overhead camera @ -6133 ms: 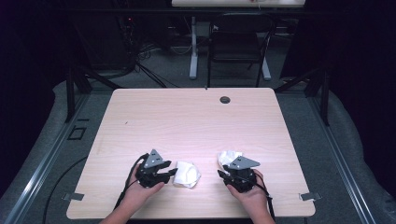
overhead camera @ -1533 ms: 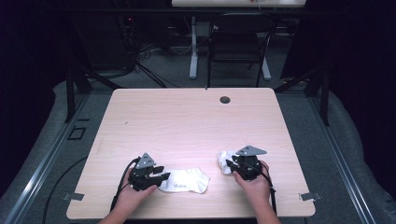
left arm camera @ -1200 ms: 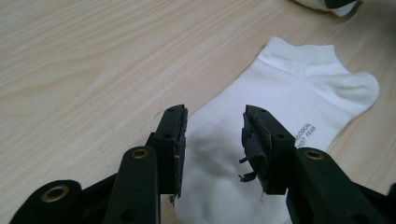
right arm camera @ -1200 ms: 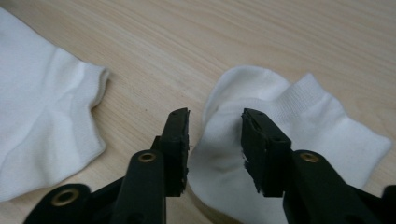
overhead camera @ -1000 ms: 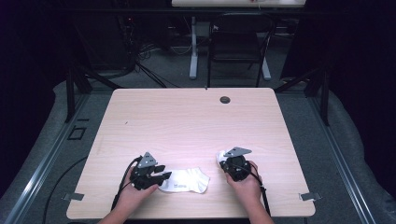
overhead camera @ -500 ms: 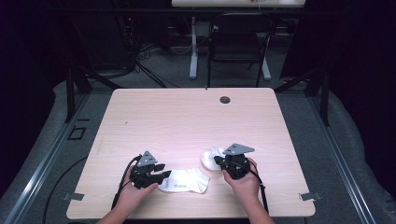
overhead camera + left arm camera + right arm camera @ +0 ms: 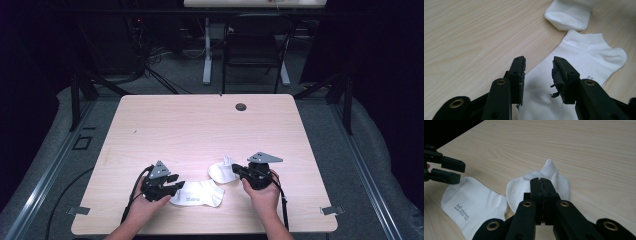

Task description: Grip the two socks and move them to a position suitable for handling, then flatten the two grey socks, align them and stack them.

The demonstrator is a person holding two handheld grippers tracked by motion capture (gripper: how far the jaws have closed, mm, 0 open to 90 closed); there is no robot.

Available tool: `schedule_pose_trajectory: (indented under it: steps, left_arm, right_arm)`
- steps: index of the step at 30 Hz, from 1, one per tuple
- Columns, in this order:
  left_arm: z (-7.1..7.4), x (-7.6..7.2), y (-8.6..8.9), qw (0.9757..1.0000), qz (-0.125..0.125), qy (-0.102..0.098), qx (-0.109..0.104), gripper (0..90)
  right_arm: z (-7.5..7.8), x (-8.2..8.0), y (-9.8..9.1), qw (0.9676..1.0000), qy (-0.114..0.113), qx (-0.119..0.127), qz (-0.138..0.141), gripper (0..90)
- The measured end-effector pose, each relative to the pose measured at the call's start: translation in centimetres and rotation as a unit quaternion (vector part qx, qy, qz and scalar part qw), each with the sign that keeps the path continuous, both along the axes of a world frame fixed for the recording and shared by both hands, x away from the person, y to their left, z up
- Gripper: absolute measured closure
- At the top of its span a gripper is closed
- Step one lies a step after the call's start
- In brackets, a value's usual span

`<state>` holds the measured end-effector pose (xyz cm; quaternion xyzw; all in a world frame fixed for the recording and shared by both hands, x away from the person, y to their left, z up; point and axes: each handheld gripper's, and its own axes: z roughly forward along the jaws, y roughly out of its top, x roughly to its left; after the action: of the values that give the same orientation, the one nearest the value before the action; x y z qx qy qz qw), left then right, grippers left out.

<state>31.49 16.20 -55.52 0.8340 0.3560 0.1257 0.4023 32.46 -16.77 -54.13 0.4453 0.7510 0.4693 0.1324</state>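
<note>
The right tool [image 7: 541,185] is clamping the bunched white cotton sock [image 7: 559,182] – soft, light (edges are gripping best) – while the left tool [image 7: 537,75] is standing apart over the flat white sock [image 7: 584,57].

Since a second ago, right tongs [image 7: 239,171] carried the bunched sock [image 7: 221,171] leftward, now beside the flat sock [image 7: 197,194] at the left tongs [image 7: 176,187].

The small grey print on the flat sock [image 7: 471,206] left of the right jaws is too small to read. The folded sock [image 7: 539,185] is partly hidden behind these jaws.
</note>
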Motion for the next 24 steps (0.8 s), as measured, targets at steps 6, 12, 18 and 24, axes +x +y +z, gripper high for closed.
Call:
schedule_pose_trajectory:
  steps: [6, 12, 18, 24]
  left_arm:
    - [0.8, 1.2, -1.4, 0.9999, -0.004, -0.008, -0.004, 61.4]
    - [1.1, 2.7, -3.7, 0.9999, -0.01, -0.004, -0.011, 62.6]
    - [1.2, 3.7, -6.7, 0.9994, -0.031, -0.008, -0.011, 67.8]
    - [0.5, 4.1, -9.2, 0.9986, -0.052, 0.007, 0.007, 70.8]
  right_arm:
    - [0.1, -0.2, -0.1, 1.0, -0.003, -0.002, -0.007, 89.9]
    - [-0.2, -0.1, -0.5, 0.9998, 0.002, -0.003, -0.022, 89.9]
    - [-0.4, -0.1, -0.5, 0.9997, 0.006, 0.0, -0.022, 89.9]
    - [-0.4, -0.1, -0.5, 0.9997, 0.005, 0.004, -0.022, 89.9]
